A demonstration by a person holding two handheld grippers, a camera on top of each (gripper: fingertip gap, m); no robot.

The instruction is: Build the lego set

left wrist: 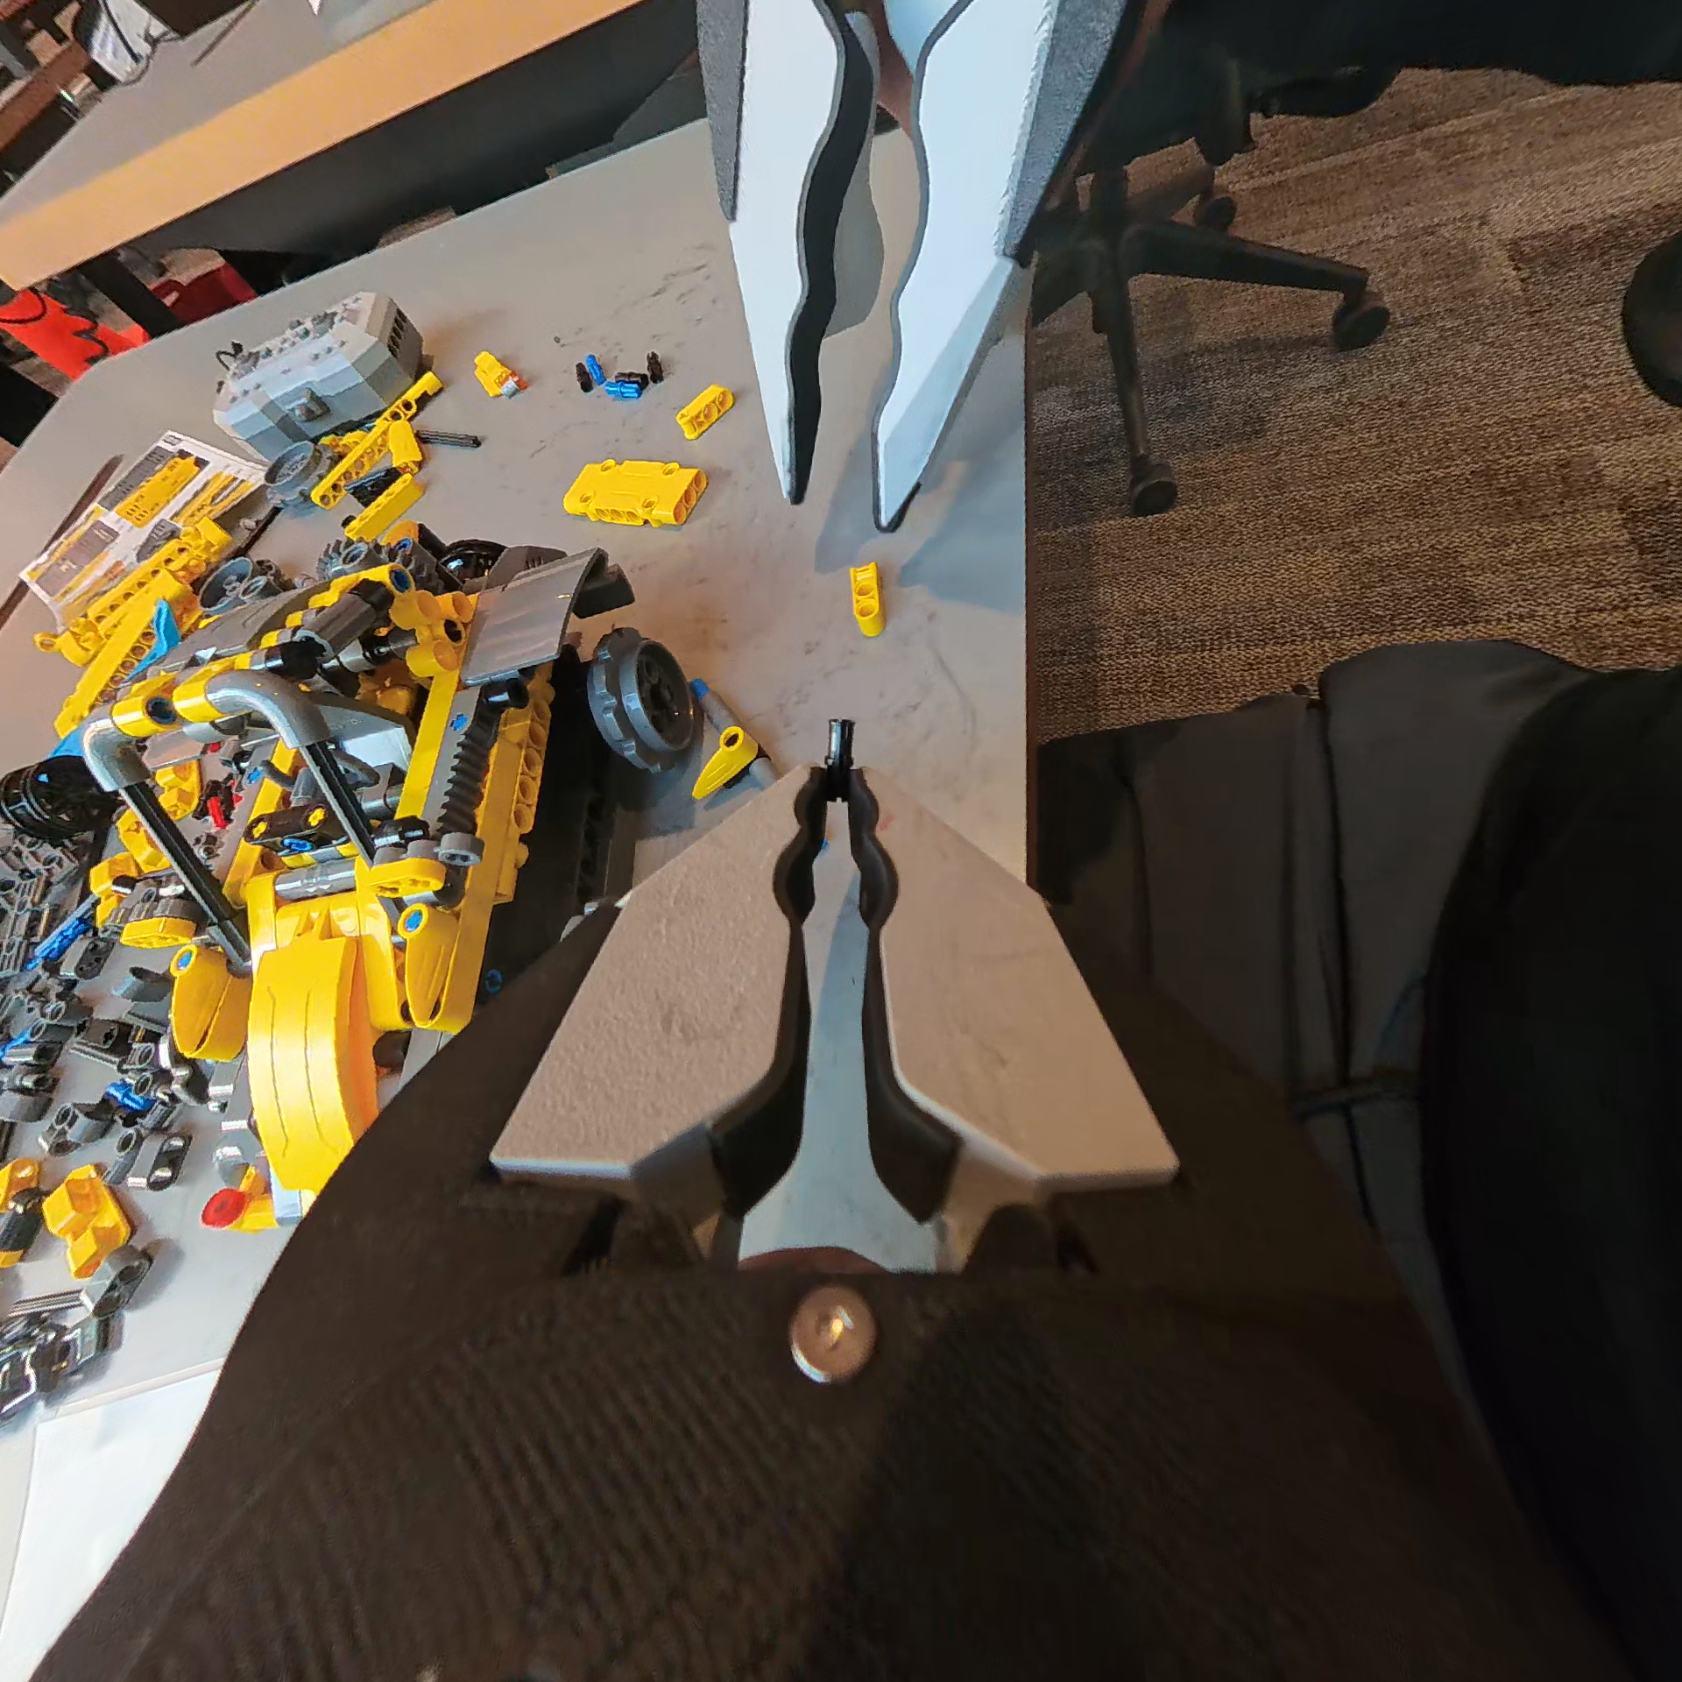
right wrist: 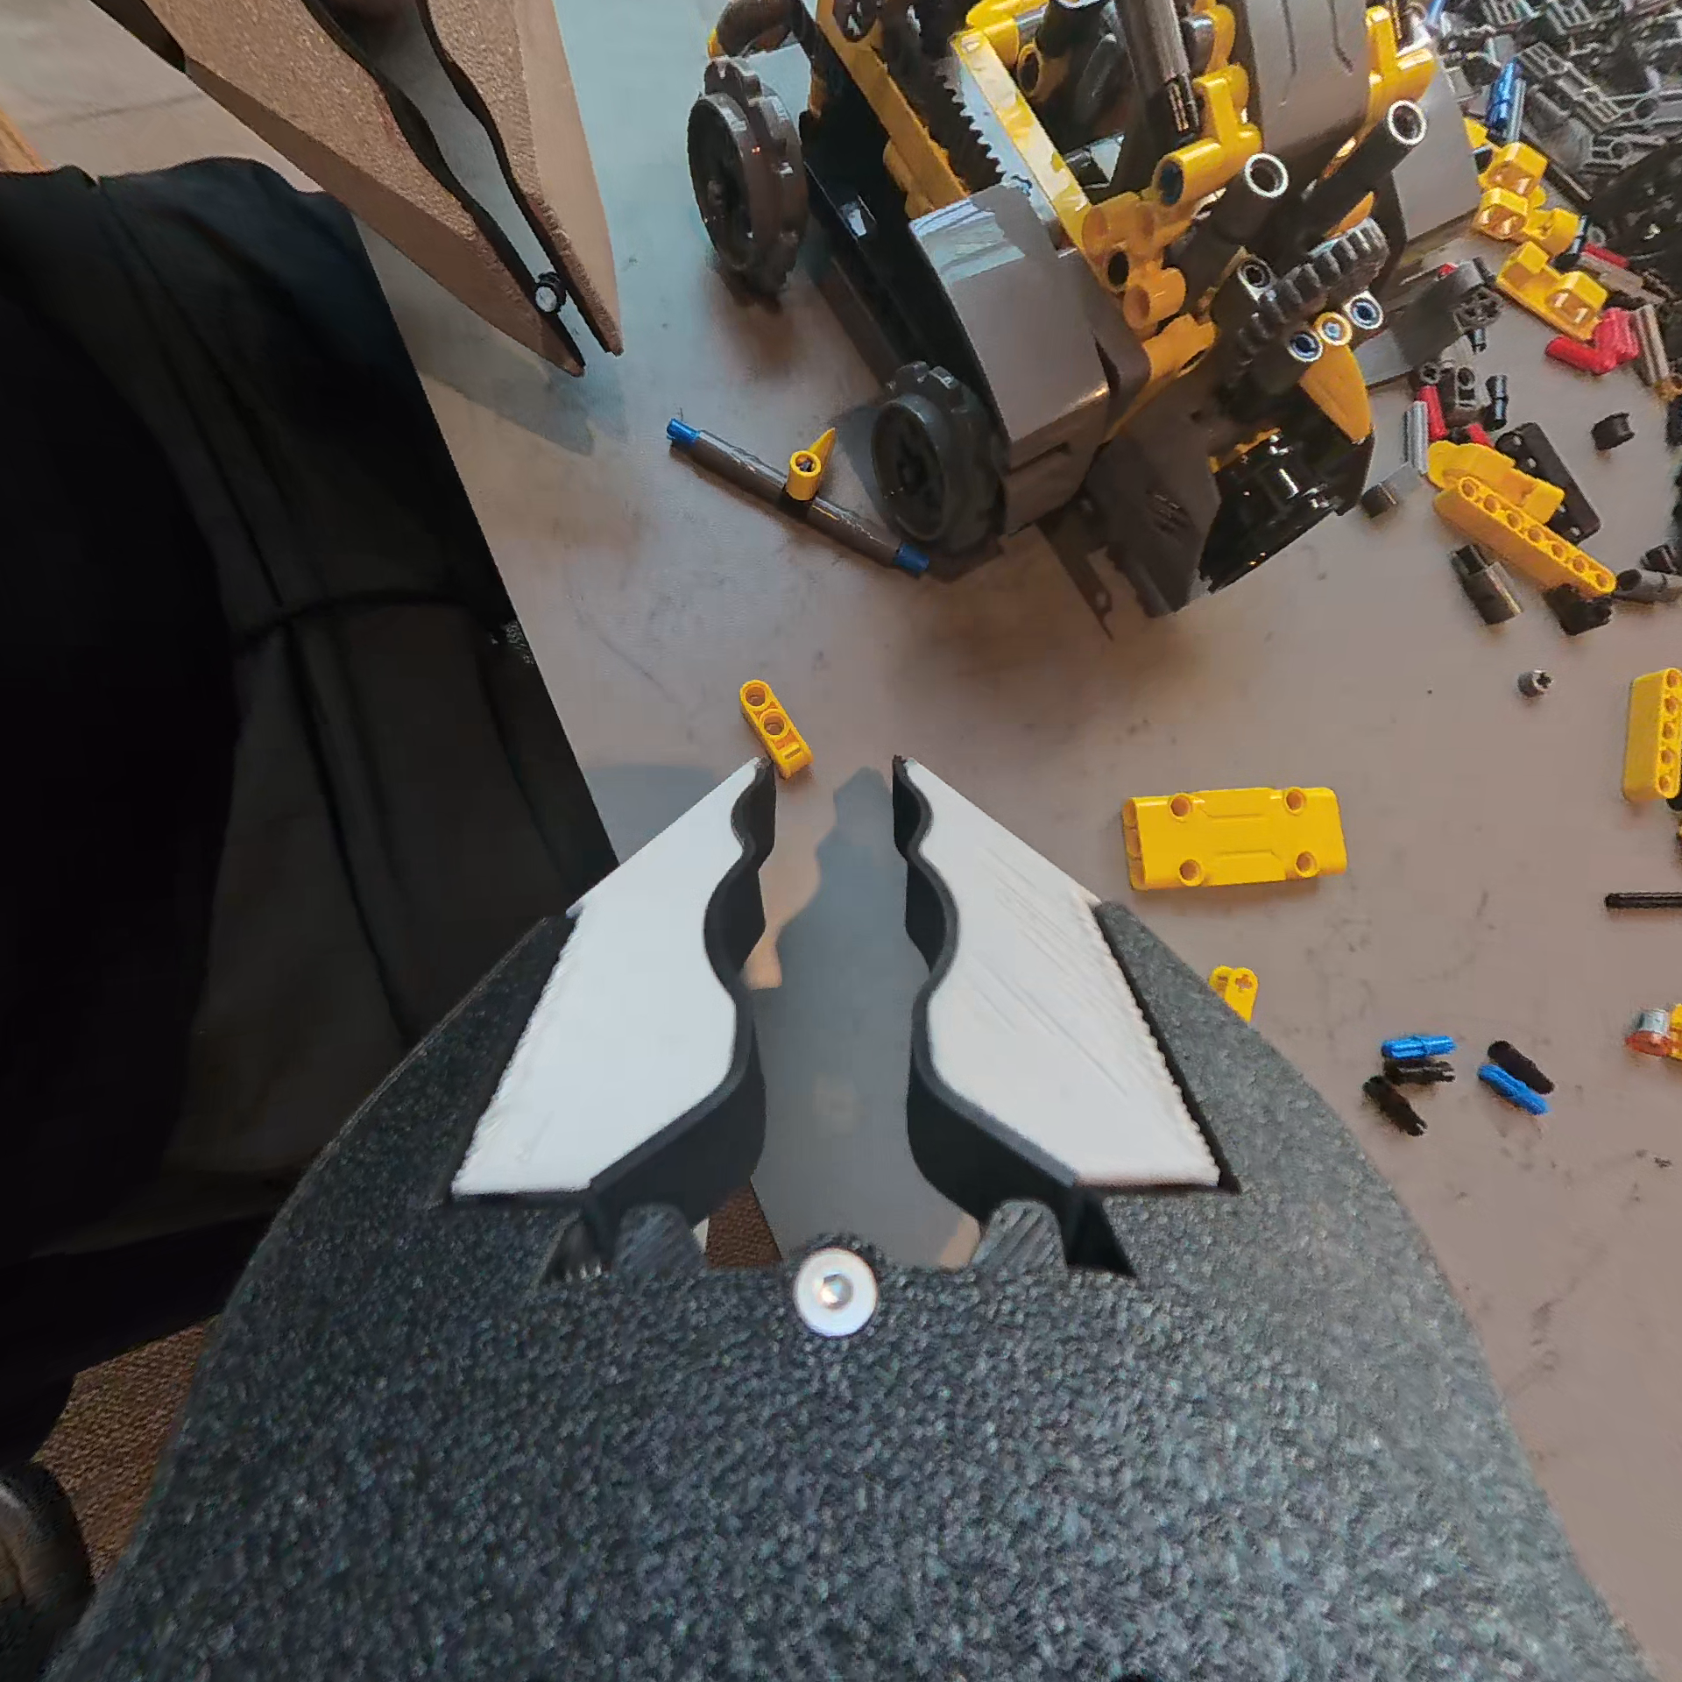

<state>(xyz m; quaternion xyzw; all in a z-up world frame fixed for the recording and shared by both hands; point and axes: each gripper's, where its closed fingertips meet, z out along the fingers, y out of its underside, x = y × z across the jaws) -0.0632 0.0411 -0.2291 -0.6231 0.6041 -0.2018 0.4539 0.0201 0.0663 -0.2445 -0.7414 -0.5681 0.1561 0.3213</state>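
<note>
Left claw (left wrist: 839, 787) pinches a small black pin (left wrist: 836, 742) at its tips, above the counter (left wrist: 819, 273). Right claw (right wrist: 833, 774) gapes wide, empty, beside a short yellow beam (right wrist: 774, 728); half-built yellow vehicle (right wrist: 1138, 273) sits far right.

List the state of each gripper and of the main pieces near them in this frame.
left gripper: shut on a small black pin, held above the table.
right gripper: open, empty, tips just above the table.
small yellow connector: lying flat by the right gripper's left fingertip.
yellow vehicle model: partly built.
yellow panel: lying loose.
</note>
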